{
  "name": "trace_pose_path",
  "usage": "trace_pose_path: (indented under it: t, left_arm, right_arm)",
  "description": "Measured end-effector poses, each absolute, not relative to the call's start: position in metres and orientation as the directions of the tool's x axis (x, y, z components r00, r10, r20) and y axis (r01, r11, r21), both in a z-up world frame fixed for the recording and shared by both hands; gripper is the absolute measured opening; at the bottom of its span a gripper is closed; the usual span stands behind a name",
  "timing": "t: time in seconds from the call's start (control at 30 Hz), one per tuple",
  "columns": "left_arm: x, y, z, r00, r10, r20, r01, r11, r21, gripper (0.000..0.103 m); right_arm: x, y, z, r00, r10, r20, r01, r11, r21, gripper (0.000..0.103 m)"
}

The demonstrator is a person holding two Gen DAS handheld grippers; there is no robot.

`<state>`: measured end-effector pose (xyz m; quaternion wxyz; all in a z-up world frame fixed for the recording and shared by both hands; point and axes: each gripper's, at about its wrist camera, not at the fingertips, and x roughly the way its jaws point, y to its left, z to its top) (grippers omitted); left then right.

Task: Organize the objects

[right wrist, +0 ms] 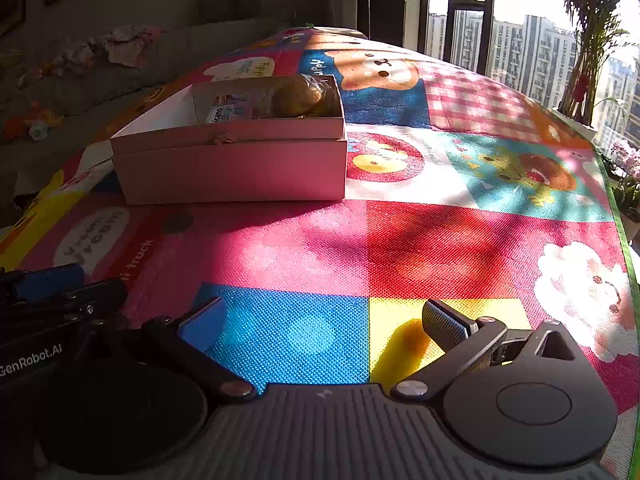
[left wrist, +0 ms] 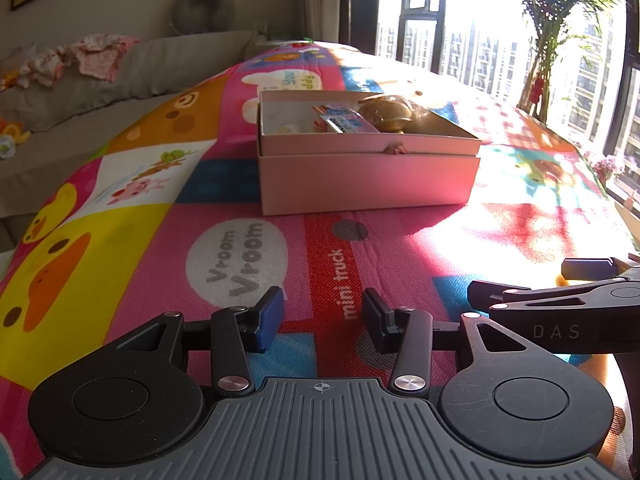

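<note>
Both sets of jaws are open and hold nothing: the left gripper (left wrist: 322,312) and the right gripper (right wrist: 324,320) hang low over the bright play mat (right wrist: 400,248). Farther off sits the pink box (left wrist: 366,174), with bread (left wrist: 386,112) and a small packet (left wrist: 344,120) already inside. It looks like the tidying is almost done, so next they should look for anything left out.

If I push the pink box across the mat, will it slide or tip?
The pink box looks low and wide, so it would probably slide rather than tip. The woven mat may drag on it. Thin cardboard walls could flex.
</note>
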<state>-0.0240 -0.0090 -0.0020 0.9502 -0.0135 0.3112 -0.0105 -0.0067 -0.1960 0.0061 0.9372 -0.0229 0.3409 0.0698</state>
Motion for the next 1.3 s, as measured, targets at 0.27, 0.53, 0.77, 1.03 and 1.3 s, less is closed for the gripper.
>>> trace_pose_path:
  t: [0.27,0.53,0.77,1.03,1.3]
  left_arm:
    - [-0.0231,-0.0102,-0.002,0.806,-0.029,-0.591,0.01,0.999,-0.035,0.049]
    - [-0.0235,-0.0107,-0.002,0.806,-0.024,-0.591,0.009,1.0,-0.029,0.049]
    - [-0.0231,-0.0104,-0.0022,0.806,-0.02,-0.591,0.009,1.0,-0.02,0.049]
    - [-0.0232,-0.0113,-0.0022,0.806,-0.019,-0.591,0.009,1.0,-0.02,0.049]
    - [-0.0236,-0.011,-0.002,0.806,-0.024,-0.591,0.01,1.0,-0.028,0.049]
  right_arm:
    - [-0.0068,-0.1959,0.0061,0.758,0.115,-0.642,-0.146,0.989,0.005,0.103]
    - [-0.0069,-0.1961,0.0062,0.758,0.115,-0.642,-0.146,0.989,0.005,0.103]
    - [-0.0075,-0.1951,0.0059,0.758,0.114,-0.642,-0.146,0.989,0.003,0.103]
    - [-0.0071,-0.1956,0.006,0.758,0.115,-0.642,-0.146,0.989,0.004,0.103]
    - [-0.007,-0.1957,0.006,0.758,0.115,-0.642,-0.146,0.989,0.004,0.103]
